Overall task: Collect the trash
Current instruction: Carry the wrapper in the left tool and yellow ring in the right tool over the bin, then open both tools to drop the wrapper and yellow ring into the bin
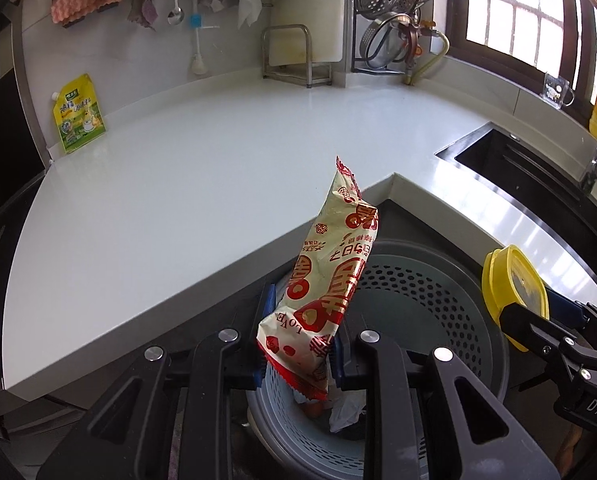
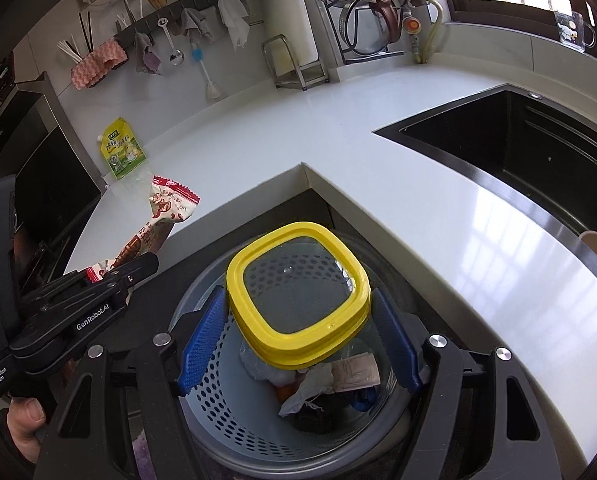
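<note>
Left gripper (image 1: 298, 354) clenches a wrapper (image 1: 326, 276), right gripper (image 2: 298, 344) a yellow-lidded tub (image 2: 298, 284), both above the bin (image 2: 218, 392) for dropping.

The crinkled, glossy cream-and-red foil snack wrapper (image 1: 326, 280) has a creased plastic-film look. The yellow-rimmed clear plastic lid (image 2: 298, 294) is smooth, its transparent centre shiny. The perforated grey plastic waste basket (image 2: 234, 408) looks matt, and crumpled white paper scraps (image 2: 310, 390) lie inside it. The white stone-like countertop (image 1: 202, 184) is smooth and polished, reflecting window light. Both grippers are matt black plastic with ribbed blue rubbery finger pads (image 2: 202, 340) and bright metal pivot pins (image 1: 369, 336). The black sink (image 2: 538, 144) looks dull, edged with brushed metal.
</note>
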`<state>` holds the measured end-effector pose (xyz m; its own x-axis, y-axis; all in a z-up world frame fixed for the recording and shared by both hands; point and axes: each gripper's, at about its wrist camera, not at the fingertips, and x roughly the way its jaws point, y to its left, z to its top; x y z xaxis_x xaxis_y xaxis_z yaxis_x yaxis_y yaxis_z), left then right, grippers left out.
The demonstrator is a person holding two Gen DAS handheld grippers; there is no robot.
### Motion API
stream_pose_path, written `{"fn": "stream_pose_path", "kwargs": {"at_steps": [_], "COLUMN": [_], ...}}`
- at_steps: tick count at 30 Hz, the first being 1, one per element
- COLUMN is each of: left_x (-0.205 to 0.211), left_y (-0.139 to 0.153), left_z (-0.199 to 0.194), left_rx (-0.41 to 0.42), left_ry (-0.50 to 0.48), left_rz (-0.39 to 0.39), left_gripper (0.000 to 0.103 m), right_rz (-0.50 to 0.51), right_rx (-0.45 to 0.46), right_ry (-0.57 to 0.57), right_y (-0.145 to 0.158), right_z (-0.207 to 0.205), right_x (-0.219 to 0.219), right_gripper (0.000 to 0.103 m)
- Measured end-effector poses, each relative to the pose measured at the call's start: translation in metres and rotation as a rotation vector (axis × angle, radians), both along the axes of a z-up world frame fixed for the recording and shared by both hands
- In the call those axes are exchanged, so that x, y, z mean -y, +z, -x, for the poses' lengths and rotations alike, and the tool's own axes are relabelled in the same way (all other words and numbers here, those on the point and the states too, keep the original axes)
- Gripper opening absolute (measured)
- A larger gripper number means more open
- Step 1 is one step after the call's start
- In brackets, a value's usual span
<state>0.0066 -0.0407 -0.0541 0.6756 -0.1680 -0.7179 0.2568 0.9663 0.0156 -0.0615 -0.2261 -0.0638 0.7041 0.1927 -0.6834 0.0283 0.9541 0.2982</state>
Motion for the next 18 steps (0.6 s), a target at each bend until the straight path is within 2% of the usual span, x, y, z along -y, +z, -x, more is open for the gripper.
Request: {"fn": "stream_pose_path", "kwargs": {"at_steps": [18], "left_x": [0.001], "left_y": [-0.015], "left_z": [-0.002], "left_rx": [-0.054], "left_ry": [0.0], "left_rz": [-0.006], "left_gripper": [0.026], "right_rz": [0.023], "right_rx": [-0.055], "right_ry": [0.011], "right_y": [-0.017], "right_z": [-0.005], "right_x": [-0.006], "right_gripper": [0.071]}}
